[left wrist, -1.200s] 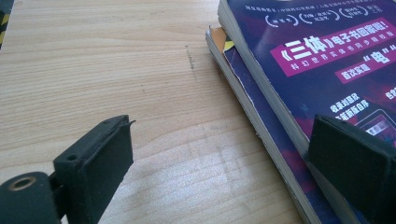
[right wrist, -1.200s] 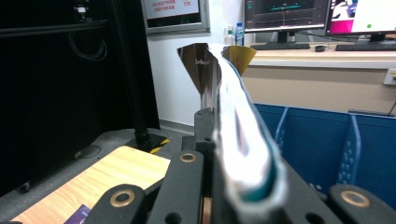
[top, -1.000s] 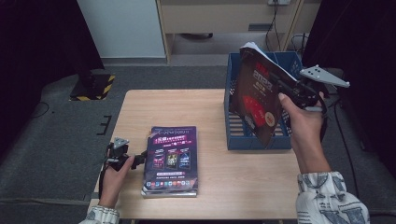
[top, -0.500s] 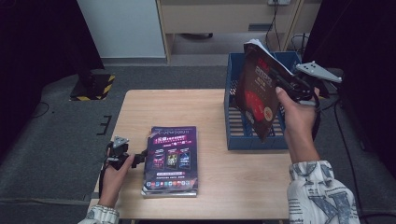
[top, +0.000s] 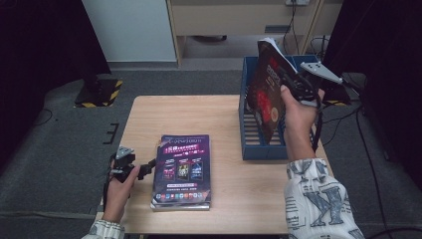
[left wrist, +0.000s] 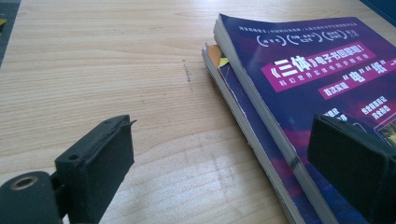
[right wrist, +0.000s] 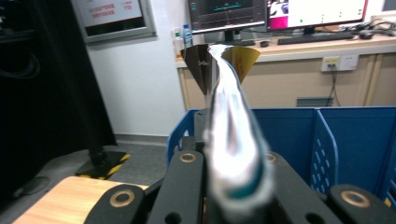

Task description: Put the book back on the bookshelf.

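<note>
Right gripper [top: 293, 89] pinches dark red book [top: 266, 97] by its edge, book upright, tilted, over blue rack [top: 249, 134] at table's far right. Left gripper [top: 144, 169] spread, low at near left, just beside stack of purple books [top: 181, 169].

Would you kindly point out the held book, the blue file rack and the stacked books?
held book [top: 266, 97], high view, dark front cover.
blue file rack [top: 261, 151], high view, near front wall.
stacked books [top: 182, 167], high view, top purple cover.
</note>
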A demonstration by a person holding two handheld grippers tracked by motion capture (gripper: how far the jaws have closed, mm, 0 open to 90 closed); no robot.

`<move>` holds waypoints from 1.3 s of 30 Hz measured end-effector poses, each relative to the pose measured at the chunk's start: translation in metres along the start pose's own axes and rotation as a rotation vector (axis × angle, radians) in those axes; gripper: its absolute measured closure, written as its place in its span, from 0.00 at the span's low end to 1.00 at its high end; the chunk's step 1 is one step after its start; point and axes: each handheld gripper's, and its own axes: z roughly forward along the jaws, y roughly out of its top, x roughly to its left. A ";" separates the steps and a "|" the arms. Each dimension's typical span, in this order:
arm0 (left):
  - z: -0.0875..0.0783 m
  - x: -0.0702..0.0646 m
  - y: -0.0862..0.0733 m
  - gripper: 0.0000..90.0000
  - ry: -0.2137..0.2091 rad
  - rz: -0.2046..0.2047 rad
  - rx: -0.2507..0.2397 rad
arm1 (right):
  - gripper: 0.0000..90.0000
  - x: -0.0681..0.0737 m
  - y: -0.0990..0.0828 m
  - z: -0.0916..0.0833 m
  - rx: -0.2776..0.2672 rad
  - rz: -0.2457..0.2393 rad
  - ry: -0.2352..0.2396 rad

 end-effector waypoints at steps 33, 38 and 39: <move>-0.007 -0.015 -0.001 0.08 0.007 0.084 0.004 | 0.96 0.012 -0.069 0.033 -0.014 -0.066 -0.109; -0.006 -0.017 0.001 0.08 0.014 0.112 0.007 | 0.96 0.013 -0.082 0.040 0.006 -0.076 -0.104; -0.005 -0.017 0.001 0.08 0.016 0.114 0.008 | 0.96 0.014 -0.084 0.041 0.004 -0.072 -0.103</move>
